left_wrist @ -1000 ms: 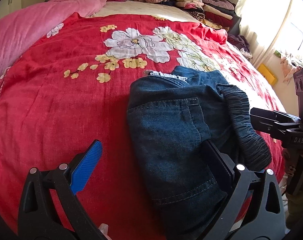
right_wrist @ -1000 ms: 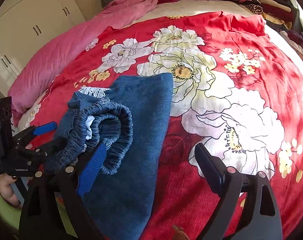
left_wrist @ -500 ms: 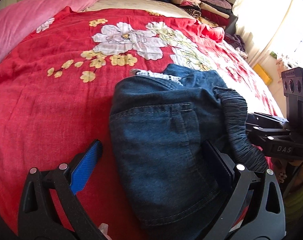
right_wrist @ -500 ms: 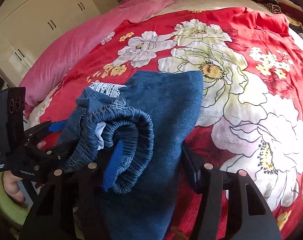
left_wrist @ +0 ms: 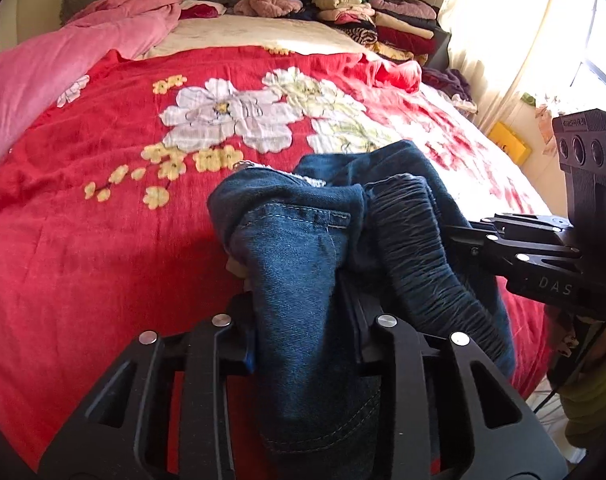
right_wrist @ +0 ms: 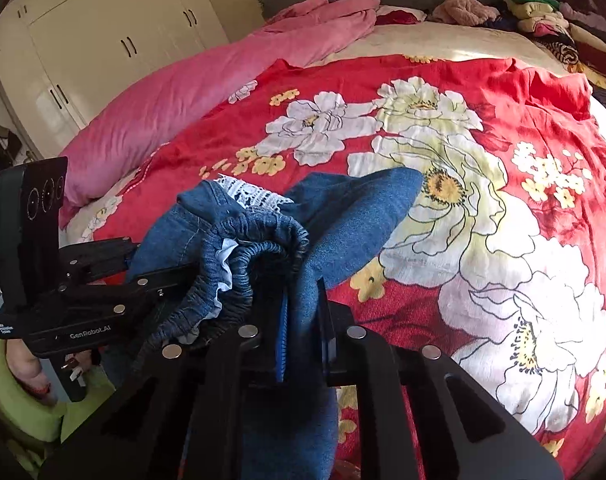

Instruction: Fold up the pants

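Dark blue denim pants [left_wrist: 295, 264] lie bunched near the front edge of the bed, the elastic waistband [left_wrist: 419, 256] rolled up on their right side. My left gripper [left_wrist: 303, 344] is closing, and its pads press a thick fold of the denim between them. In the right wrist view, the pants [right_wrist: 355, 208] show white lace trim [right_wrist: 247, 196] at the far end. My right gripper [right_wrist: 303, 332] is shut on a thin denim layer beside the waistband [right_wrist: 259, 240]. Each gripper appears in the other's view: the right gripper [left_wrist: 535, 256] and the left gripper [right_wrist: 95, 292].
A red flowered bedspread [left_wrist: 83, 260] covers the bed. A pink quilt [left_wrist: 63, 64] runs along its left side. Stacked folded clothes [left_wrist: 367, 20] sit at the far right by the headboard. White wardrobe doors [right_wrist: 103, 40] stand left; a bright curtained window [left_wrist: 523, 40] is on the right.
Both grippers stood open around the pants and have since come together on the denim. The cloth now rises bunched between the fingers, and the waistband end is lifted slightly.
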Motion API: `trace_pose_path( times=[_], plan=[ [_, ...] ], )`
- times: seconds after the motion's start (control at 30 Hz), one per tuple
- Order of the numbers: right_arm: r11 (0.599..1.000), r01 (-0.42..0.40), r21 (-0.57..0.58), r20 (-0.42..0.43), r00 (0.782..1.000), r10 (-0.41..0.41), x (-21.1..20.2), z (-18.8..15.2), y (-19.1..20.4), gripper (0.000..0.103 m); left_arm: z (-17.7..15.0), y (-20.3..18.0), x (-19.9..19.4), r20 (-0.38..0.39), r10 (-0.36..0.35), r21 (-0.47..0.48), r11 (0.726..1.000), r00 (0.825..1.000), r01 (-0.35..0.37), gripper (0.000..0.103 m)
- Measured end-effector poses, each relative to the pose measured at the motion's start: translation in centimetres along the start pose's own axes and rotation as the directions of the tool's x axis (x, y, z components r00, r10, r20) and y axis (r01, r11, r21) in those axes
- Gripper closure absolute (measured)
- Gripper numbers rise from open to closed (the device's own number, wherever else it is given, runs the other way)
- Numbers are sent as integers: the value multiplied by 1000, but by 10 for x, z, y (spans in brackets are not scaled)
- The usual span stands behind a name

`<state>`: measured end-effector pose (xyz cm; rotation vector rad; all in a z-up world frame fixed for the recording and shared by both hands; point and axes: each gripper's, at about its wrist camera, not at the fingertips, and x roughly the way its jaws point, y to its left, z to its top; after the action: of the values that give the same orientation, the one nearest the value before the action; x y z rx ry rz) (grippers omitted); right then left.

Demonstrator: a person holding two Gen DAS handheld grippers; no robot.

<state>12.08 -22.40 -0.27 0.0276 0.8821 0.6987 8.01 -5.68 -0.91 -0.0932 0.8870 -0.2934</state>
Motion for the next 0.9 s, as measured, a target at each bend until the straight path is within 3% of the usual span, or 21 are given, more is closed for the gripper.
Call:
trace_pose_path(
  times=[0.33, 0.6, 0.63, 0.7, 0.77, 0.9],
  plan=[
    [999, 28, -41, 98, 995, -24, 1, 54, 2, 92, 48, 11, -6, 91, 43, -13, 999, 995, -42, 82],
    [997, 78, -27, 75, 994, -76, 26, 56, -7, 92, 52, 12, 16, 81, 108, 23, 994, 991, -110, 80],
    [996, 87, -23, 66, 994, -86, 29, 54, -9, 89, 51, 14, 17, 78, 110, 24, 993, 991, -112, 78],
    [993, 117, -7, 42, 992, -117, 33, 51, -13, 86, 50, 15, 22, 65, 113, 24, 993, 992, -114, 65],
    [992, 129, 17, 23, 991, -129, 35, 48, -19, 68, 48, 15, 25, 49, 121, 31, 992, 991, -122, 54],
    [986, 168, 23, 6, 986, -168, 35, 41, -24, 52, 44, 15, 30, 32, 132, 35, 990, 991, -133, 43]
  ],
)
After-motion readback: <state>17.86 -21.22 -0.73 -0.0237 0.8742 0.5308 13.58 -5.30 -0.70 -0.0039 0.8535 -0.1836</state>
